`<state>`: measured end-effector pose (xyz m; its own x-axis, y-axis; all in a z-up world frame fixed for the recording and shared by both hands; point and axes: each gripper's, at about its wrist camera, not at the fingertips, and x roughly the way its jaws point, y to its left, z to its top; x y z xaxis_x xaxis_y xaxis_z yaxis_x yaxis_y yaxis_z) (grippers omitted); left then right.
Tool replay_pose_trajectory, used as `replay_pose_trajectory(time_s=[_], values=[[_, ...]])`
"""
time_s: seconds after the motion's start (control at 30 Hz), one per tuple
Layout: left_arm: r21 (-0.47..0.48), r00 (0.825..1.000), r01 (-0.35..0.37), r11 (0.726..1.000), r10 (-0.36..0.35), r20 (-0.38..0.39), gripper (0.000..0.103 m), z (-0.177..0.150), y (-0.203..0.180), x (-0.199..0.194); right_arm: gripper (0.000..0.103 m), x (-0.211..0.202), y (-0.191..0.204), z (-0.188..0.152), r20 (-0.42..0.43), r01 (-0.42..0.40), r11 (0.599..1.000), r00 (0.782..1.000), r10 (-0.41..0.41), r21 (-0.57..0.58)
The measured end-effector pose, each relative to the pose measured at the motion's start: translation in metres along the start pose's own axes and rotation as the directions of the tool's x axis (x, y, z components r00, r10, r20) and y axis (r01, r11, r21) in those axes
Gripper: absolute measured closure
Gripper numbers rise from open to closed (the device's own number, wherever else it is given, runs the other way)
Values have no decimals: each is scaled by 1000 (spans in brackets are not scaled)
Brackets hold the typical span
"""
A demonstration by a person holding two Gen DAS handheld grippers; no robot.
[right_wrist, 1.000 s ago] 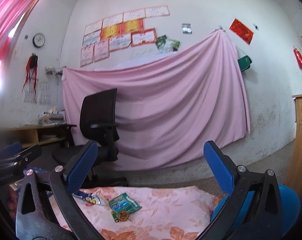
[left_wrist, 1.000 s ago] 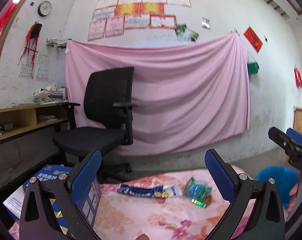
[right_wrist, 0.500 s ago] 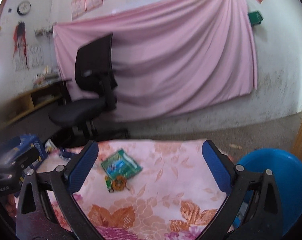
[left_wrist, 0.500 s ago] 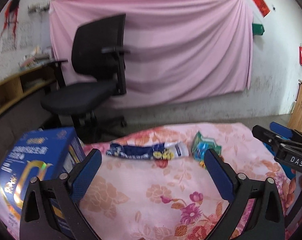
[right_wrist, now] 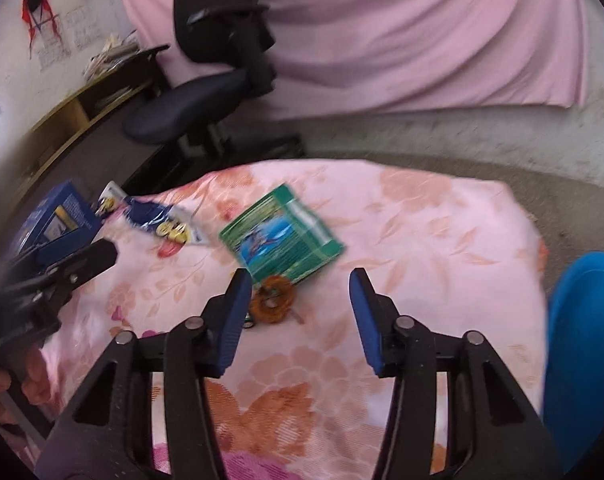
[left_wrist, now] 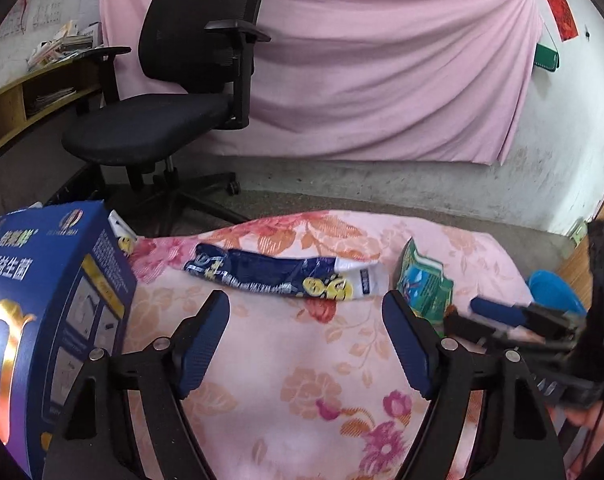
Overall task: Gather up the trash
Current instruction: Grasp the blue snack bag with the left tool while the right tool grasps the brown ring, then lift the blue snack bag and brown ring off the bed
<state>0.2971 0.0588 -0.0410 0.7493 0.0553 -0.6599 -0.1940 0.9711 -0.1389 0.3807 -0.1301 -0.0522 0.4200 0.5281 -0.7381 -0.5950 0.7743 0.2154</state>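
Both grippers have tipped down from the wall toward the floral cloth. Right gripper, fingers apart and empty, nears the glossy green packet and orange ring; left gripper, also apart, faces the long crinkly blue wrapper. Approach step: next, I'd judge, lower and pinch thin flat film

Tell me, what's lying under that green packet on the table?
Under the green packet is the pink floral cloth. An orange ring-shaped scrap sits at its near edge, perhaps tucked slightly beneath. Whatever else the packet covers cannot be seen.
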Motion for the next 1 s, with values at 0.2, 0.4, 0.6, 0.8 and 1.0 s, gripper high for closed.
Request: replay_pose_trajectory(time_s=[0.2, 0.4, 0.6, 0.8, 1.0], values=[[-44, 1000, 24, 999, -24, -16, 29, 15, -9, 7, 34, 16, 8, -1, -88, -13, 999, 996, 11, -32], [-51, 997, -37, 998, 33, -71, 29, 31, -24, 29, 48, 9, -3, -3, -83, -24, 1000, 996, 25, 18], [-66, 987, -82, 994, 72, -142, 30, 31, -22, 49, 48, -6, -19, -4, -46, 7, 998, 999, -4, 65], [-69, 978, -93, 993, 78, -195, 62, 20, -11, 58, 48, -10, -30, -5, -34, 14, 994, 999, -10, 104], [-95, 977, -61, 994, 40, -207, 78, 11, 1, 57, 48, -8, -30, -5, -36, 11, 994, 999, -7, 109]])
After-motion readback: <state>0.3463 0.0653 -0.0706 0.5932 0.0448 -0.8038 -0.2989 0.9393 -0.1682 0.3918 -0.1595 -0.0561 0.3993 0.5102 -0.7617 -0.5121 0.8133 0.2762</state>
